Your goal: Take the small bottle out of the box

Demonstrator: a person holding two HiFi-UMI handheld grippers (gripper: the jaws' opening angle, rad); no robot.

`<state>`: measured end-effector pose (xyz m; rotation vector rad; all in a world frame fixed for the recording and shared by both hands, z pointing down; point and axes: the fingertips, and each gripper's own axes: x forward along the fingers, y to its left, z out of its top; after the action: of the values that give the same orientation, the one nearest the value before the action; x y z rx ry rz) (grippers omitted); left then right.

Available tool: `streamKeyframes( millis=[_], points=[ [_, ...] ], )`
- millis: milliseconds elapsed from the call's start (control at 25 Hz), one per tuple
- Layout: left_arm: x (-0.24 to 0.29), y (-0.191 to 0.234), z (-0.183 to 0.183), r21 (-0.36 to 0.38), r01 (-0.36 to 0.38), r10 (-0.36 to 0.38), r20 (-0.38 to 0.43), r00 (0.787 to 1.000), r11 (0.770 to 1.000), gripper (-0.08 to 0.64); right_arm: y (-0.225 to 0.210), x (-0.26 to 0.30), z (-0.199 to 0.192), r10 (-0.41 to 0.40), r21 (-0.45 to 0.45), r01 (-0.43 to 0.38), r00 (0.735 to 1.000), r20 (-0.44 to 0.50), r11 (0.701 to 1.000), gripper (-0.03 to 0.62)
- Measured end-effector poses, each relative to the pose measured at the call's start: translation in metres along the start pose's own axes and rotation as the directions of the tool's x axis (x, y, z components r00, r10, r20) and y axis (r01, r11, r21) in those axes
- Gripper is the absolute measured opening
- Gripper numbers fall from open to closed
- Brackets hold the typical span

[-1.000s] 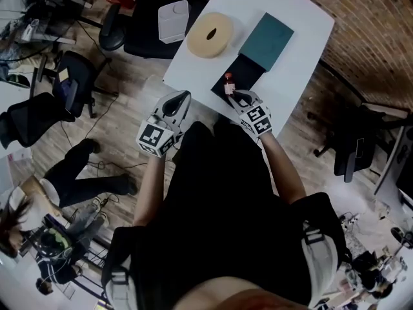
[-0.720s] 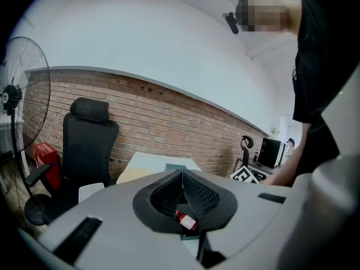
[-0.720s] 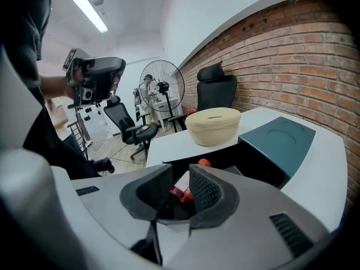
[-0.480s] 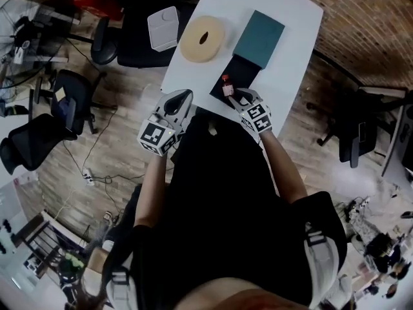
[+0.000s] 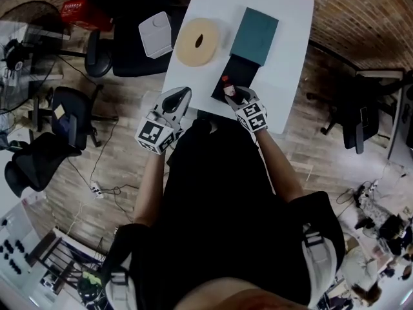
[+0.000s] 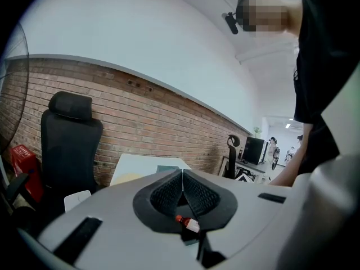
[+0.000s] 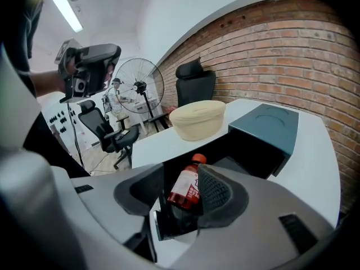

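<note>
A small bottle (image 7: 187, 185) with a red cap and a white label stands tilted in the open black box (image 5: 242, 70) at the near edge of the white table (image 5: 290, 18). My right gripper (image 7: 181, 176) reaches into the box with the bottle (image 5: 225, 82) between its jaws. Those jaws are opening: a gap shows on the left side, and the right pad (image 7: 214, 193) sits close against the bottle. My left gripper (image 5: 177, 97) hangs off the table's near-left corner, its pads (image 6: 169, 193) meeting, with nothing held. Past them the bottle (image 6: 185, 223) shows small.
The box's teal lid (image 5: 255, 34) lies just behind it. A tan round object (image 5: 197, 41) sits on the table's left part. A white container (image 5: 155, 34) rests on a black chair beyond the left edge. Office chairs (image 5: 71, 118) and a fan (image 7: 138, 89) stand around.
The scene slid in the head view as the head moved. Both grippers keep about the same places relative to the box and the bottle.
</note>
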<state>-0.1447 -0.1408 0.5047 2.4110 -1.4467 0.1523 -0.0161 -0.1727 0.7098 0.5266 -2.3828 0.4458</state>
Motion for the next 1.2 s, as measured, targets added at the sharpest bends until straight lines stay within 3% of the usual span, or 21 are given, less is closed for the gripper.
streamKeyframes(
  millis=[640,1200],
  points=[
    [-0.001,0.026,-0.005,0.02,0.091,-0.09,-0.041,0.995,0.996,0.021,-0.009,0.029,-0.019,-0.134,0.105,0.142,0.988,-0.073,0.984,0.21],
    [-0.004,0.038,-0.003,0.037,0.157,-0.155,-0.051,0.987,0.987,0.021,-0.011,0.034,-0.027,-0.233,0.105,0.252,0.959,-0.163,0.962,0.216]
  ],
)
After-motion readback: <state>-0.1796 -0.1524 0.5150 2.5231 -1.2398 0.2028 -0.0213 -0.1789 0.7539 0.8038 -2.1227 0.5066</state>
